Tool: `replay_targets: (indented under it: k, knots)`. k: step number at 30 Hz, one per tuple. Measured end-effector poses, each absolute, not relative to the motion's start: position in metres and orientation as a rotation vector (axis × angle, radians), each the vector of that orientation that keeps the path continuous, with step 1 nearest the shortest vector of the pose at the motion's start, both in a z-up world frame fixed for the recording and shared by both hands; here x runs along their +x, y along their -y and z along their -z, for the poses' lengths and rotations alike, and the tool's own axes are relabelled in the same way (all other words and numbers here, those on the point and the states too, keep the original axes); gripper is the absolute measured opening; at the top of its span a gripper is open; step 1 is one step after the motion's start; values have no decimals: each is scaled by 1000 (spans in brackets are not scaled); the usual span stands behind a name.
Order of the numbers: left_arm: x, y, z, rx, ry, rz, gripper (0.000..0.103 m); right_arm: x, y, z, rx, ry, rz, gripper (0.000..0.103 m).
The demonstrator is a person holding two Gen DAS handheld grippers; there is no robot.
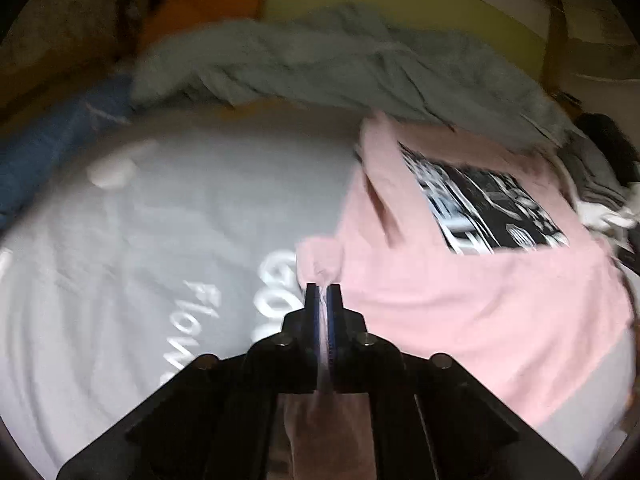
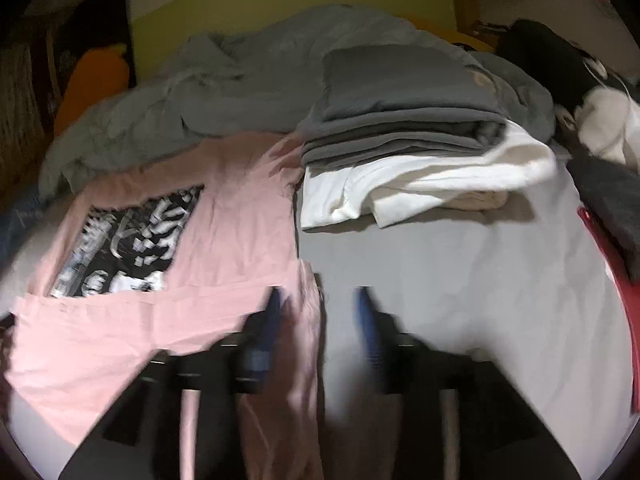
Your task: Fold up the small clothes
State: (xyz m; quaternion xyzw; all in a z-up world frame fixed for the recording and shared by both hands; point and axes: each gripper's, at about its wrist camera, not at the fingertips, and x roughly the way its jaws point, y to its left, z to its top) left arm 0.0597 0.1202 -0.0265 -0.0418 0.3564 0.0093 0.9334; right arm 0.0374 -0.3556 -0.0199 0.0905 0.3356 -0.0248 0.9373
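Note:
A pink T-shirt [image 1: 460, 300] with a black-and-white print [image 1: 480, 204] lies spread on the grey bed sheet [image 1: 160, 220]. My left gripper [image 1: 323, 292] is shut on a bunched bit of the shirt's left edge, and pink cloth runs back between the fingers. In the right wrist view the same pink T-shirt [image 2: 224, 240] lies to the left, its near part folded over below the print [image 2: 128, 240]. My right gripper [image 2: 319, 304] stands open. The shirt's right edge hangs between its jaws beside the left finger [image 2: 274, 308], while the right finger [image 2: 365, 308] is over bare sheet.
A stack of folded grey and white clothes [image 2: 400, 140] sits behind the right gripper. A crumpled grey-green blanket [image 1: 320, 68] lies across the back, with an orange cushion [image 1: 208, 4] behind it. Blue cloth [image 1: 60, 140] is at the left. A red item [image 2: 616, 280] and dark clothes lie at the right.

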Motion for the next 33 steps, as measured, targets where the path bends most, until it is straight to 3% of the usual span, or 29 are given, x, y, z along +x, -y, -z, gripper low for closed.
replay_targets:
  k: [7,8,9,10,20,27,30,31,33]
  knots:
    - [71,-114,29,9,-723,-142,5,-4,368,16,264,-664,42,51]
    - [71,-118,32,-5,-740,-147,10,-11,370,19,269,-669,48,51]
    - [70,-123,33,-44,-765,-133,24,-17,372,22,283,-674,50,51]
    - [66,-128,34,-81,-770,-110,31,-24,375,25,306,-680,49,51]
    - [-36,-128,19,-420,-715,60,36,-76,404,38,560,-623,-37,44]
    - [-28,-128,43,-599,-814,67,42,-56,399,66,741,-734,-241,45]
    - [-20,-150,58,-826,-810,19,30,-43,393,71,766,-728,-220,42]
    - [-16,-154,59,-842,-816,0,21,-41,395,70,755,-713,-143,23]
    - [-10,-161,64,-859,-800,-45,4,-38,397,73,752,-714,-97,9]
